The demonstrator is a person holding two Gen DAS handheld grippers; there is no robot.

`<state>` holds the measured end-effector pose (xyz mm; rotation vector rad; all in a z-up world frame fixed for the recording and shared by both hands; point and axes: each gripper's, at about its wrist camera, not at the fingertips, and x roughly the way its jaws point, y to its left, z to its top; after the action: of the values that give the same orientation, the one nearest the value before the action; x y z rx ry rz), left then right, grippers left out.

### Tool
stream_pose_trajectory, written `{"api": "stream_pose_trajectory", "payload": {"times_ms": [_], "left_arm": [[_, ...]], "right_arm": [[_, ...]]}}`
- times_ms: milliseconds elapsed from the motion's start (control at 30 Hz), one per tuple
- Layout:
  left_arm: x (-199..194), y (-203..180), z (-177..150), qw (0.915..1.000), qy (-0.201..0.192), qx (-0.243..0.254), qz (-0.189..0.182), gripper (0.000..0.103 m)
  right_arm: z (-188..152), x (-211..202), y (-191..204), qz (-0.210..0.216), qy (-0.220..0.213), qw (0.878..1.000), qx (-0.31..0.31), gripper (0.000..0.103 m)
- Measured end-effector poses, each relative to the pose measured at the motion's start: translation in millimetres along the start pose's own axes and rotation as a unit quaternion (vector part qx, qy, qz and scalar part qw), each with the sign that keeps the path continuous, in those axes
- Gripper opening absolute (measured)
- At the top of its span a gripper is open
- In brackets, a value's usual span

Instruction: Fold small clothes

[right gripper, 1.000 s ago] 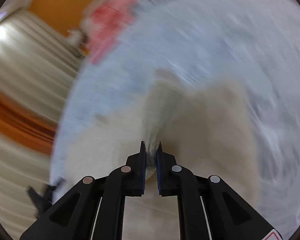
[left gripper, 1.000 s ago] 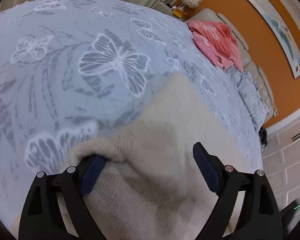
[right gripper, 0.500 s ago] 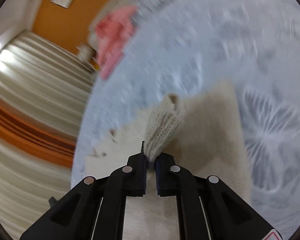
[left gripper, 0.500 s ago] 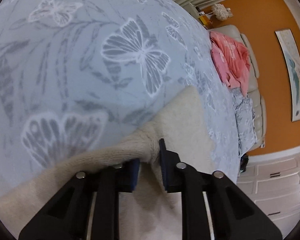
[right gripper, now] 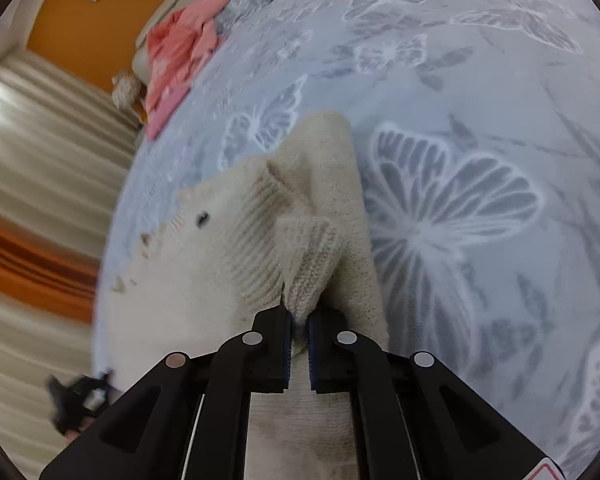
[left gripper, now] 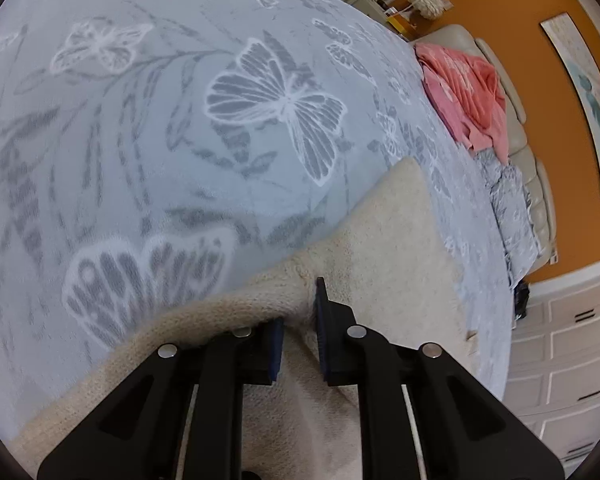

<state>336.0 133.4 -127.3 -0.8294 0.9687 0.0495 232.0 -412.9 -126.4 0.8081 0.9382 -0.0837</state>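
Note:
A cream knit sweater (left gripper: 388,240) lies on a light blue butterfly-print blanket (left gripper: 180,120). My left gripper (left gripper: 300,320) is shut on a raised fold of the sweater's edge. In the right wrist view the sweater (right gripper: 220,248) shows ribbing and small buttons. My right gripper (right gripper: 298,320) is shut on a ribbed cuff (right gripper: 312,256) and holds it lifted over the sweater's body.
A pink garment (left gripper: 468,96) lies on a beige sofa (left gripper: 512,112) at the far side; it also shows in the right wrist view (right gripper: 176,60). Orange wall, a framed picture (left gripper: 588,100), white drawers (left gripper: 572,360) and curtains (right gripper: 40,160) surround the bed.
My left gripper closed from wide open onto the sweater's edge. My right gripper kept hold of the cuff and moved it across the sweater; its view went from blurred to sharp.

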Motion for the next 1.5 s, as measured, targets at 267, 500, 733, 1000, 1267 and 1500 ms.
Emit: {"api": "stream_pose_trajectory", "payload": {"times_ms": [267,500,733,1000,1267,1500], "left_arm": [[-32.5,-15.7,-0.1,0.9994,0.005,0.018,-0.03,0.019],[-48.9,-54.2,10.6,0.9973,-0.005,0.069,-0.024,0.034],[-10.5,-16.5,1.5,0.998,-0.003,0.015,0.061,0.031],[-2.0,-16.9,-3.6,0.9953,-0.014,0.076,0.058,0.033],[-48.8,-2.5,-9.2,0.9942,0.025,0.105,0.005,0.05],[-124.6,77.0,-62.4,0.9877,0.061,0.124,0.073,0.077]], "right_arm": [[1.9,-42.0,46.1,-0.064,-0.017,0.994,-0.084,0.033],[34.9,-32.1,70.9,-0.069,-0.013,0.989,-0.126,0.046],[48.3,31.6,62.8,-0.05,0.048,0.994,-0.086,0.009],[52.1,42.1,34.9,-0.055,0.041,0.994,-0.08,0.006],[-7.6,-66.9,38.0,-0.043,-0.015,0.997,-0.064,0.063],[-172.2,-147.2,-15.7,-0.066,0.119,0.99,-0.038,0.064]]}}
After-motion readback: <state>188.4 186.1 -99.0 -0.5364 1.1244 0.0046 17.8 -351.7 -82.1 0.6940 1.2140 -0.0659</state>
